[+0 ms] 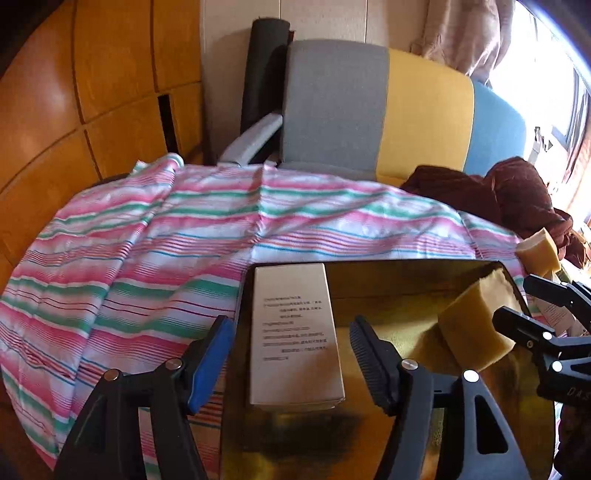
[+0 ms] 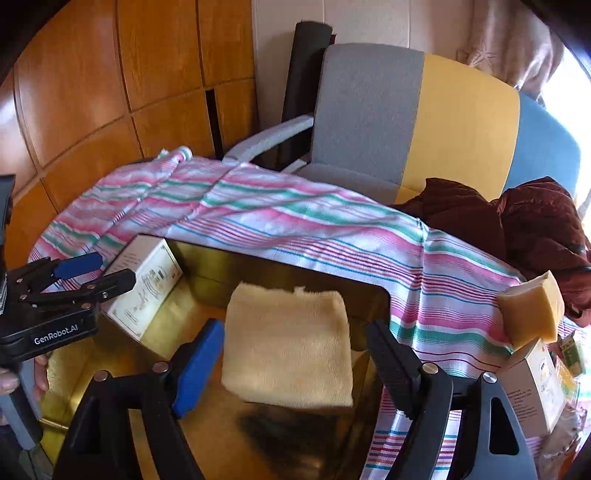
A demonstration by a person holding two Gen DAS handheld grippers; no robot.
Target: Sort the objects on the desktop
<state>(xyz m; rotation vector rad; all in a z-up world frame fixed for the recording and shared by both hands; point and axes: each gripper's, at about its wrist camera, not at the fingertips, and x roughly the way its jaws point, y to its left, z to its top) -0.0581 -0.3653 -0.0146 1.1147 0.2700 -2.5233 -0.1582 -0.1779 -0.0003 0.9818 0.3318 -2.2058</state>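
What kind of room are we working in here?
Probably a home living room or bedroom, not a lab: a striped cloth covers the table, a three-coloured armchair stands behind it, and wood panels and curtains line the walls.

tray point(image 2: 380, 295): glossy gold metal | towel point(image 2: 288, 347): fluffy cloth | box point(image 1: 295, 332): matt card | tablecloth point(image 1: 147, 236): striped cloth

Black tongs point(image 1: 291, 354), seemingly blue-padded

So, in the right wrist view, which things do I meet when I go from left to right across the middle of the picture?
left gripper → white box in the gold tray → folded yellow towel → striped cloth → yellow sponge block
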